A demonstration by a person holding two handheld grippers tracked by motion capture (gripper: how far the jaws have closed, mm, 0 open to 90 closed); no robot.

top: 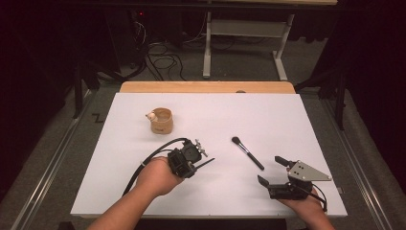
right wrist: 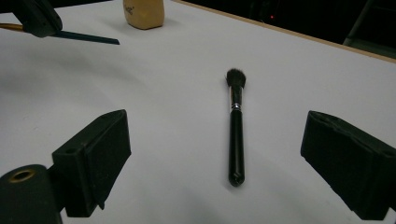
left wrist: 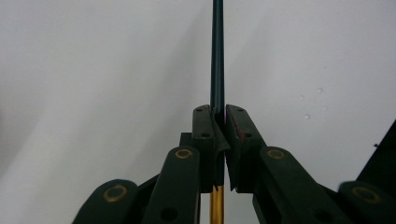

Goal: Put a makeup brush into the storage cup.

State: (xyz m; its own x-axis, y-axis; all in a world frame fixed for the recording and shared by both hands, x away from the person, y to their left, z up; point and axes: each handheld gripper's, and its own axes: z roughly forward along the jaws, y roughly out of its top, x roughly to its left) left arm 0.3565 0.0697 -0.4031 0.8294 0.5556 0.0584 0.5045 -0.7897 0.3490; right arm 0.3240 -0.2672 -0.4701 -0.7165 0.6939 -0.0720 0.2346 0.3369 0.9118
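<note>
Left gripper (top: 209,162): jaws clamped on thin dark stick with gold end (left wrist: 217,56), held above white table (top: 143,191).
Right gripper (top: 270,171): jaws wide apart, nothing between, near front right edge.
Black-handled makeup brush (top: 247,153): flat on table, between both grippers, bristles pointing away.
Round wooden cup (top: 162,120): upright, farther back left.

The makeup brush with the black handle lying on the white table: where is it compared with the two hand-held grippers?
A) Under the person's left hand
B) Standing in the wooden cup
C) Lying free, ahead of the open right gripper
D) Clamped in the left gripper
C: the makeup brush lies flat on the table, untouched, ahead of the open right gripper.
</note>
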